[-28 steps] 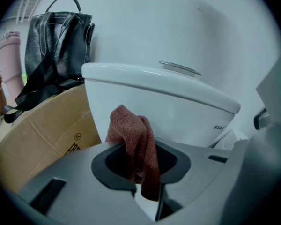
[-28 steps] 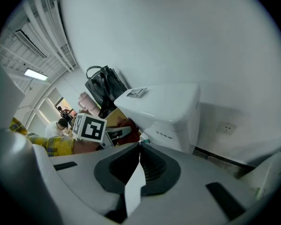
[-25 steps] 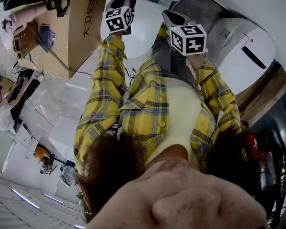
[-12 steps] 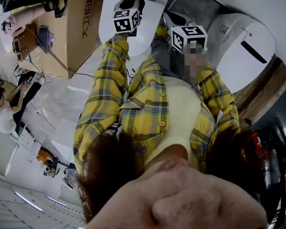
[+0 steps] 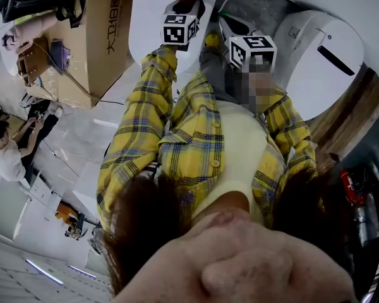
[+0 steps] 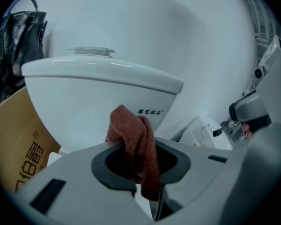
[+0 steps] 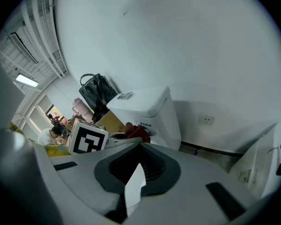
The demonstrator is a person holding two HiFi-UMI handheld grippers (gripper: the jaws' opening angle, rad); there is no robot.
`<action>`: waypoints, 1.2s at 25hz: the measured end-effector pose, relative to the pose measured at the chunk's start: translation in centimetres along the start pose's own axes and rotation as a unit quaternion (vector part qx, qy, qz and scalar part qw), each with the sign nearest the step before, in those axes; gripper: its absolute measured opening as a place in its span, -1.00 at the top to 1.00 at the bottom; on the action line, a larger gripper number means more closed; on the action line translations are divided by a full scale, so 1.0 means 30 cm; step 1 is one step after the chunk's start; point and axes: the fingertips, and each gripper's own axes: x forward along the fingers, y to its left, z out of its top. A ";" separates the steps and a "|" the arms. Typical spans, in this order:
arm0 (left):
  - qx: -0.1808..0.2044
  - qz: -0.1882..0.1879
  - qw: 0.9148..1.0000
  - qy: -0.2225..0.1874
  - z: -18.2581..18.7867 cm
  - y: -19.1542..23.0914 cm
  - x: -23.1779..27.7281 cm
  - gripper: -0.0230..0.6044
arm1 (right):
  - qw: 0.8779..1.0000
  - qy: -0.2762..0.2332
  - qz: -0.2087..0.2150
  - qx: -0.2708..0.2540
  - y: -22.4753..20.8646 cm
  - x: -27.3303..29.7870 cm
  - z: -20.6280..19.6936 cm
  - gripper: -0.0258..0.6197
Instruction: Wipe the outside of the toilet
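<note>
Closest to the head camera is the person's yellow checked shirt (image 5: 196,144), with both sleeves reaching out to the 2 grippers. The left gripper (image 6: 141,172) has its jaws squeezed on a reddish-brown woolly cloth (image 6: 133,139). The cloth sticks up from the jaws and a bit hangs down between them. The right gripper (image 7: 136,175) is held beside it, a little further back. Its jaws are pushed almost together, with only a thin slit and nothing in it.

Just past the cloth is the white shiny toilet (image 6: 98,107). The cloth is held up close to the front of its tank, under the lid. I cannot tell if it touches. A flat silver flush button (image 6: 91,51) sits on top of the lid.

To the left of the toilet stands a big brown cardboard box (image 6: 14,139), and a black bag (image 6: 14,46) sits above the box. Behind the toilet is a plain white wall (image 7: 178,41) with 1 small white socket (image 7: 206,120) low down. Off to the right stands another white round toilet (image 5: 322,55). Far away, a person in white (image 5: 3,150) sits at a desk.
</note>
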 end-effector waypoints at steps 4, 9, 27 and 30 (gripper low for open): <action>0.027 -0.025 0.999 0.005 0.004 -0.076 0.013 0.61 | 1.000 -0.003 -0.005 0.005 -0.020 -0.026 -0.012 0.84; 0.061 -0.056 0.996 0.013 -0.007 -0.159 0.005 0.61 | 1.000 -0.005 -0.007 0.005 -0.029 -0.053 -0.028 0.84; -0.024 0.079 0.997 0.000 -0.130 0.262 -0.222 0.61 | 0.998 0.039 0.044 -0.037 0.100 0.061 -0.062 0.84; -0.048 0.110 0.993 -0.008 -0.124 0.355 -0.236 0.61 | 0.997 0.046 0.052 -0.041 0.121 0.094 -0.056 0.84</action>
